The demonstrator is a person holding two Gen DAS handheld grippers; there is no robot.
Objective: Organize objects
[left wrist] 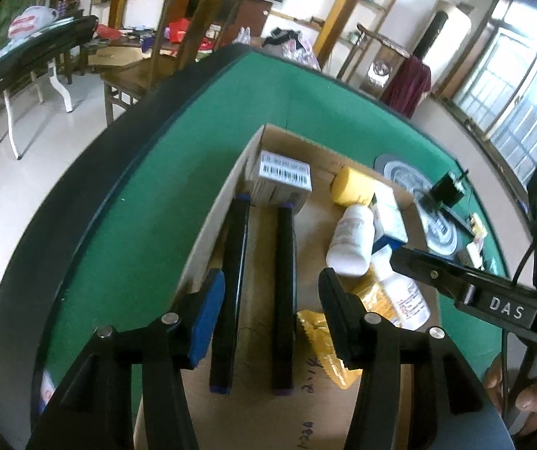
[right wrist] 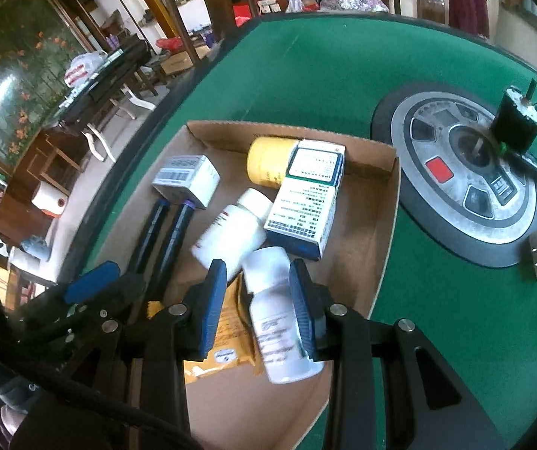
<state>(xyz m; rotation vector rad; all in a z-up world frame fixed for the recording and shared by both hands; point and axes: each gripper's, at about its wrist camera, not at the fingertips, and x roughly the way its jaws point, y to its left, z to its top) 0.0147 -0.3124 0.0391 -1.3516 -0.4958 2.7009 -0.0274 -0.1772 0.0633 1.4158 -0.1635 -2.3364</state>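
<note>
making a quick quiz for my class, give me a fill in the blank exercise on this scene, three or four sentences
1. The cardboard tray rests on a ____ tabletop.
2. Two black markers lie side by side, their far caps next to the small box with a ____ label.
3. The right tool has its blue pads around a ____ bottle.
4. The cylinder at the tray's far side is ____.

Missing words: green; barcode; white; yellow
</note>
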